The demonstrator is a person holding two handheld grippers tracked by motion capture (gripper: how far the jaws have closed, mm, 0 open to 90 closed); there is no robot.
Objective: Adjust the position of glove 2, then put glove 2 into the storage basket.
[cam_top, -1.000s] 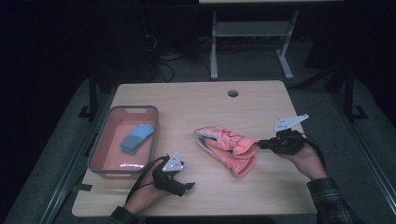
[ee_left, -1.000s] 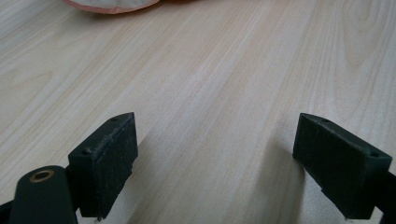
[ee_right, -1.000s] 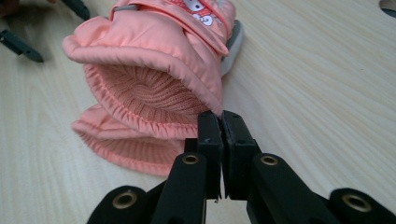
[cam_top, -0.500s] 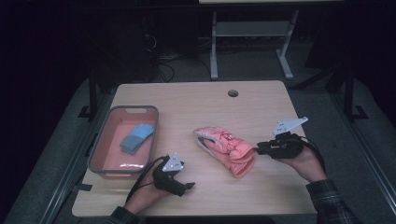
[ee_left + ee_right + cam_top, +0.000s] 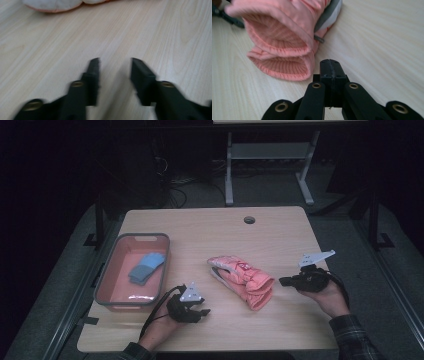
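A pair of pink gloves (image 5: 242,279) lies stacked in the middle of the wooden table (image 5: 270,235), cuffs toward the right. In the right gripper view the ribbed cuffs of the gloves (image 5: 284,37) lie just ahead and left of my right gripper (image 5: 329,62). Its jaws are shut with nothing between them. From above, the right gripper (image 5: 285,281) points left at the cuffs, a little apart. My left gripper (image 5: 200,312) rests near the front edge, left of the gloves. Its jaws (image 5: 115,61) have just been closing and stand partly apart over bare wood, with the gloves (image 5: 55,5) far ahead.
A red bin (image 5: 107,287) sits at the table's left side with a blue glove (image 5: 146,267) inside. A round cable hole (image 5: 249,220) is near the far edge. A metal stand (image 5: 270,165) is on the floor beyond the table.
My right hand has sunk a little toward the table beside the glove cuffs. The left hand has stayed in place.
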